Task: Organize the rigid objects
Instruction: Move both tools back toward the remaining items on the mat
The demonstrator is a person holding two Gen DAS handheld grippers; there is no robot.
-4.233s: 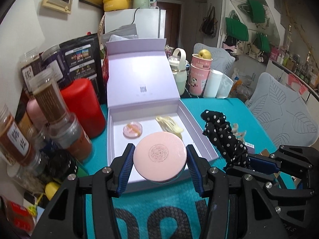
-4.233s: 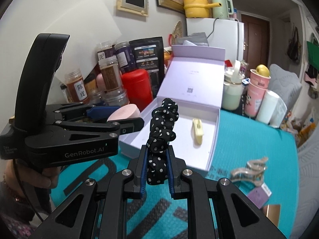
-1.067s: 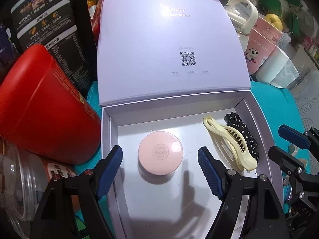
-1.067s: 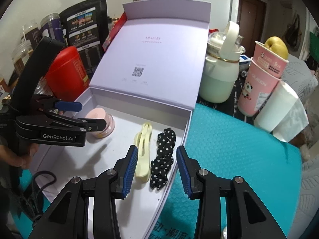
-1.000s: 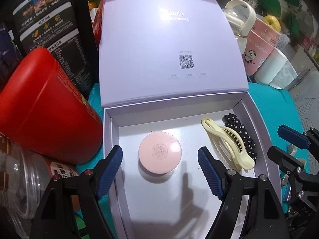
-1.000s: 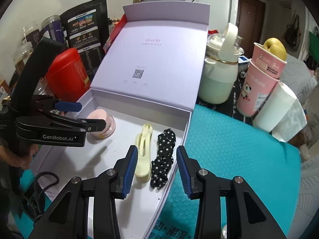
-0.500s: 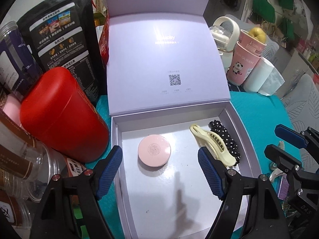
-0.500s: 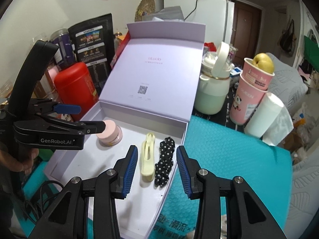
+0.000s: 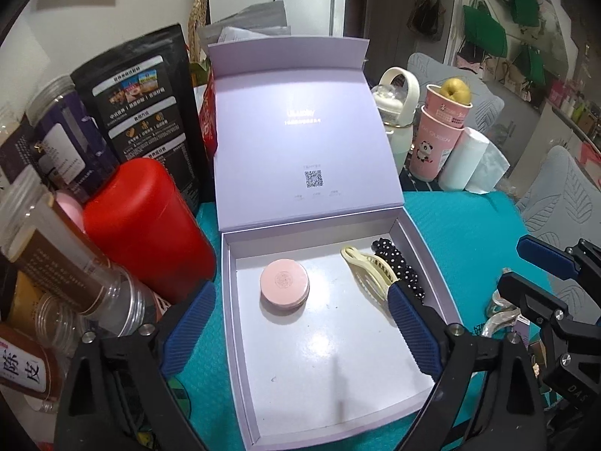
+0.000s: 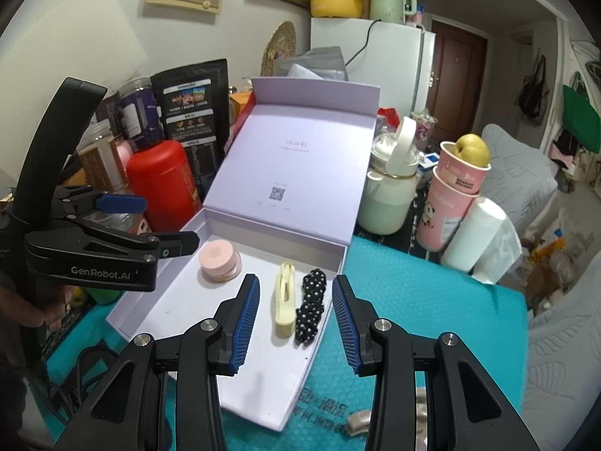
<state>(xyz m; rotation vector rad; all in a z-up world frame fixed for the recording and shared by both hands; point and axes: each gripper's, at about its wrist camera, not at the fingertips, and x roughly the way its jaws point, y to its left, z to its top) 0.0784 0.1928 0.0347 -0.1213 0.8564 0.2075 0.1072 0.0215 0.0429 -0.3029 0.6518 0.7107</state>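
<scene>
The teal mat (image 9: 469, 218) fills the lower half of both views, and the lavender gift box (image 9: 240, 338) sits in the middle of it with its lid propped up toward the top of the frame. Compared with a second ago the whole box now looks smaller and lower in each view, so both tools have pulled up and away from it. I take that to mean the items in the box are delivered and a new pickup comes next.

Inside the box, the pink round compact (image 9: 284, 283) lies left of centre on the floor. The cream hair claw (image 10: 283, 306) and the black polka-dot scrunchie (image 10: 311, 306) lie side by side along the right wall, touching.

The left gripper (image 9: 300, 329) has just been spreading its jaws and now stands wide, released, with nothing between the pads; the compact sits beyond them, untouched. The right gripper (image 10: 295, 325) is partly spread and empty, hovering above the claw and scrunchie without contact.

At the bottom edge of the right wrist view, a beige hair clip (image 10: 357, 423) lies on the mat outside the box, likely the next item.
</scene>
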